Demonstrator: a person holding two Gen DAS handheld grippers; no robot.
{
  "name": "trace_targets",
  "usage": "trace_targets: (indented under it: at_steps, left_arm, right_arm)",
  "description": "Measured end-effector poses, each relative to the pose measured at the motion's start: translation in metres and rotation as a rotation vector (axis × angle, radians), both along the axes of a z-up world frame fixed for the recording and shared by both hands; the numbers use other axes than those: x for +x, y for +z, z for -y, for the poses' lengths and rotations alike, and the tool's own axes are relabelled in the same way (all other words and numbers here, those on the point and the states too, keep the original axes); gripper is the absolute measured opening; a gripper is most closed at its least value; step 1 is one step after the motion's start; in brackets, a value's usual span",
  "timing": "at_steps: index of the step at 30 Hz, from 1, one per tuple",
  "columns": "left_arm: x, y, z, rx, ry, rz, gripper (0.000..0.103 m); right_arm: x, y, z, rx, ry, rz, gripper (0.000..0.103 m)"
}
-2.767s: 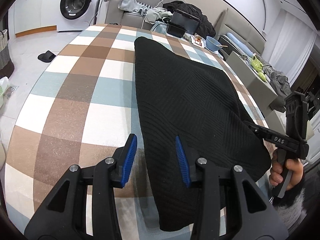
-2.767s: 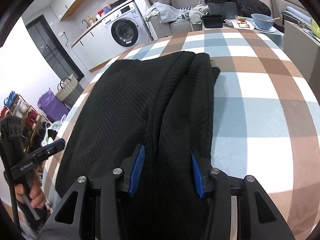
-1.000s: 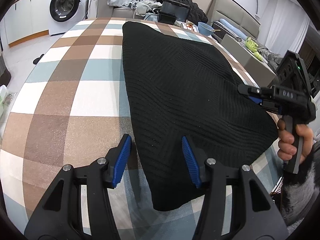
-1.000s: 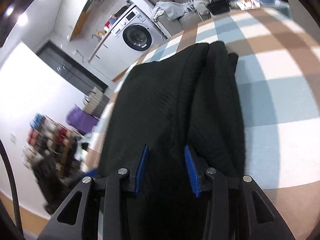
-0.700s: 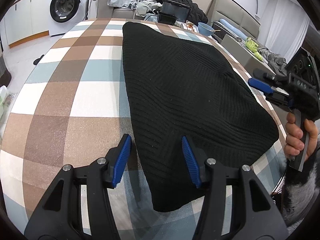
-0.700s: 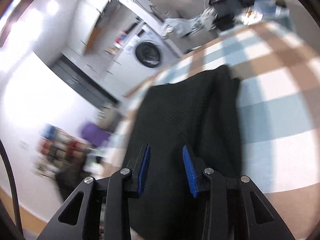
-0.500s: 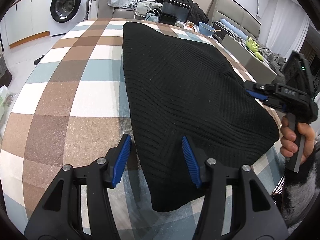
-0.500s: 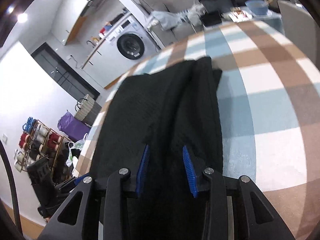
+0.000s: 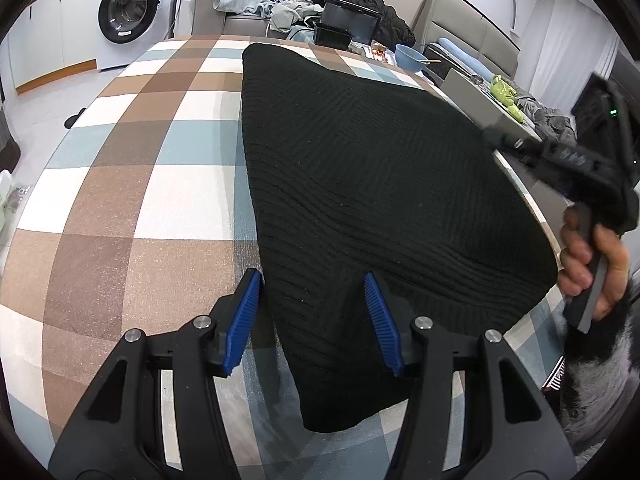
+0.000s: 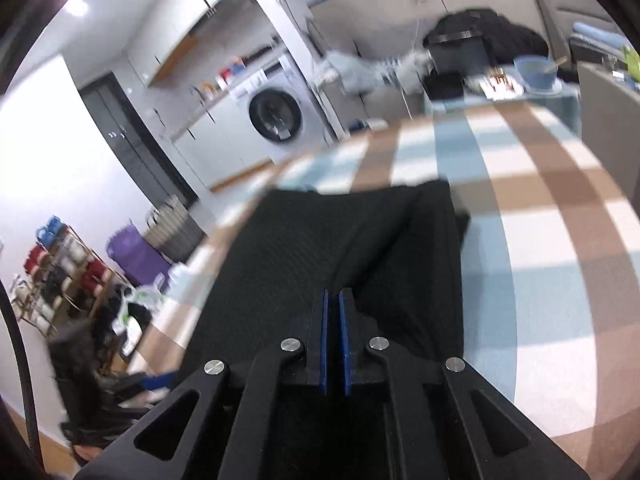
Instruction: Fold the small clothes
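left gripper [image 9: 312, 320]: we see black frame arms, ribbed blue pads, silver screws | right gripper [image 10: 333, 342]: our same black build, blue pads, green light on its housing | behind its handle: our fuzzy grey-black sleeve [image 9: 592, 392]

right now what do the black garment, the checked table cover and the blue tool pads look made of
Black garment: knitted fabric, matte, judging by fine ribs running in diagonal panels. Checked table cover: probably a soft woven or felted textile, with a grainy, faintly speckled surface. Blue pads: likely rubber or plastic, moulded with fine ridges.
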State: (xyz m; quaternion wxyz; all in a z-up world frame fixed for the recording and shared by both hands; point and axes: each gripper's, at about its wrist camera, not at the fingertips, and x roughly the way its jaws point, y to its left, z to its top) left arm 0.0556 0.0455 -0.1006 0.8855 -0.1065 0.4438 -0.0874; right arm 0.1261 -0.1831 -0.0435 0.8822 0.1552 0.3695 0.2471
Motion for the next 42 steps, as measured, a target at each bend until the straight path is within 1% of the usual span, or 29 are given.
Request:
trace_targets:
  at_steps: [1, 2, 3, 4, 5, 6, 8, 9, 11, 12, 14, 16, 18, 21, 23, 24, 26, 28, 29, 30, 31, 32, 33, 36, 37, 39, 40, 41, 42]
  left_arm:
    - [0.001, 0.000, -0.001, 0.000, 0.001, 0.001, 0.050]
    - [0.001, 0.000, 0.000, 0.002, 0.002, 0.002, 0.050]
    - [0.001, 0.000, 0.000, 0.005, 0.001, 0.003, 0.050]
    - [0.001, 0.000, 0.000, 0.010, 0.000, 0.002, 0.050]
    - [0.001, 0.000, 0.000, 0.014, 0.003, 0.000, 0.050]
    - [0.001, 0.000, -0.001, 0.016, 0.007, 0.000, 0.050]
    - [0.000, 0.000, -0.004, 0.008, 0.017, -0.001, 0.050]
    - [0.001, 0.000, -0.006, 0.001, 0.023, 0.000, 0.050]
    - [0.001, 0.000, -0.008, -0.009, 0.027, -0.001, 0.050]
    - [0.001, 0.000, -0.009, -0.010, 0.028, 0.000, 0.050]
    - [0.002, 0.000, -0.011, -0.011, 0.031, 0.001, 0.050]
    - [0.002, 0.000, -0.011, -0.014, 0.034, 0.000, 0.050]
    - [0.002, 0.000, -0.012, -0.011, 0.032, 0.000, 0.050]
    - [0.002, 0.002, -0.010, -0.003, 0.031, 0.003, 0.050]
    - [0.000, 0.004, -0.007, 0.001, 0.025, 0.011, 0.050]
    - [0.000, 0.006, -0.006, 0.002, 0.020, 0.017, 0.050]
    - [0.000, 0.008, -0.001, 0.000, 0.017, 0.021, 0.050]
    - [0.003, 0.011, 0.003, 0.002, 0.012, 0.023, 0.050]
    - [0.003, 0.012, 0.005, 0.007, 0.010, 0.025, 0.050]
    - [0.003, 0.014, 0.007, 0.012, 0.007, 0.029, 0.050]
    - [0.003, 0.016, 0.009, 0.015, 0.002, 0.037, 0.050]
    - [0.004, 0.018, 0.010, 0.014, -0.002, 0.044, 0.050]
    - [0.005, 0.018, 0.011, 0.011, -0.003, 0.047, 0.051]
    - [0.009, 0.016, 0.014, 0.020, -0.002, 0.037, 0.051]
    - [0.008, 0.016, 0.016, 0.028, -0.001, 0.038, 0.051]
    - [0.004, 0.017, 0.016, 0.034, -0.008, 0.039, 0.050]
    - [0.001, 0.017, 0.015, 0.030, -0.015, 0.040, 0.051]
    - [-0.001, 0.017, 0.014, 0.028, -0.021, 0.040, 0.051]
    - [-0.003, 0.016, 0.014, 0.029, -0.029, 0.039, 0.051]
  right_arm:
    - [0.002, 0.001, -0.002, -0.035, -0.014, 0.005, 0.003]
    - [0.007, -0.002, -0.006, -0.106, -0.035, -0.005, 0.003]
    - [0.016, -0.013, -0.010, -0.175, -0.047, -0.058, 0.004]
    - [0.022, -0.024, -0.012, -0.198, -0.037, -0.122, 0.004]
    - [0.025, -0.033, -0.013, -0.188, -0.026, -0.165, 0.006]
    - [0.023, -0.035, -0.011, -0.168, -0.028, -0.162, 0.007]
    - [0.016, -0.030, -0.005, -0.161, -0.033, -0.137, 0.020]
    - [0.011, -0.026, -0.001, -0.156, -0.040, -0.124, 0.024]
    - [-0.003, -0.015, 0.011, -0.135, -0.047, -0.089, 0.041]
    - [-0.009, -0.012, 0.016, -0.122, -0.044, -0.079, 0.042]
    - [-0.029, -0.007, 0.024, -0.077, -0.022, -0.058, 0.042]
    - [-0.047, -0.009, 0.028, -0.030, 0.002, -0.068, 0.042]
    - [-0.056, -0.017, 0.025, 0.012, 0.037, -0.106, 0.042]
    - [-0.057, -0.033, 0.021, 0.025, 0.042, -0.169, 0.040]
    - [-0.052, -0.045, 0.021, 0.116, 0.059, -0.220, 0.031]
    - [-0.051, -0.048, 0.022, 0.150, 0.066, -0.231, 0.029]
    - [-0.047, -0.052, 0.021, 0.178, 0.064, -0.224, 0.016]
    - [-0.051, -0.050, 0.022, 0.168, 0.011, -0.191, 0.005]
    - [-0.058, -0.043, 0.023, 0.166, -0.014, -0.132, 0.005]
    - [-0.068, -0.029, 0.020, 0.129, -0.019, -0.045, 0.005]
    - [-0.076, -0.018, 0.013, 0.068, -0.013, 0.012, 0.005]
    - [-0.079, -0.014, 0.008, 0.027, 0.001, 0.028, 0.005]
    - [-0.080, -0.016, 0.003, 0.013, 0.009, 0.012, 0.005]
    - [-0.066, -0.046, -0.006, -0.080, 0.021, -0.130, 0.005]
    - [-0.068, -0.048, -0.001, -0.049, 0.014, -0.119, 0.010]
    - [-0.073, -0.039, 0.003, -0.045, 0.017, -0.111, 0.021]
    - [-0.078, -0.033, 0.007, -0.042, 0.019, -0.082, 0.038]
    - [-0.085, -0.027, 0.015, -0.032, 0.007, -0.040, 0.062]
    - [-0.090, -0.023, 0.023, -0.029, -0.006, -0.020, 0.069]
